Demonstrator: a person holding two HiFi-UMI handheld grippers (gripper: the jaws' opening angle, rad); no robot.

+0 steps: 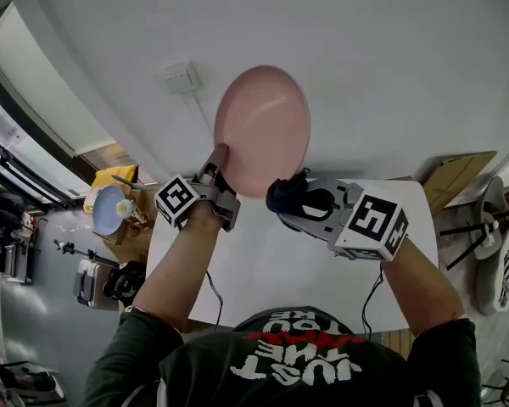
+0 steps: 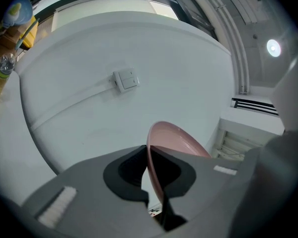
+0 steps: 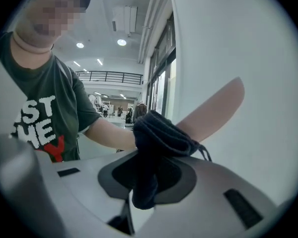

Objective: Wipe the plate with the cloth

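Plate point(image 1: 263, 130) is up off the table point(image 1: 263, 270), held on edge before the wall point(image 1: 382, 49). Left gripper point(image 1: 217, 158) is clenched on its rim, the edge pinched between the pads. Right gripper point(image 1: 293, 203) is clamped on a bunched dark cloth point(image 1: 285, 195), just beside the plate's lower edge; can't tell if they touch.

Step in hand, as I read it: bringing cloth to plate, wiping not clearly begun.

Next calls for pressing the cloth onto the face and sweeping across, with the left grip firm so the plate doesn't swing.

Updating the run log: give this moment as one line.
left gripper: shut on plate rim | right gripper: shut on cloth | cloth: by plate's lower edge
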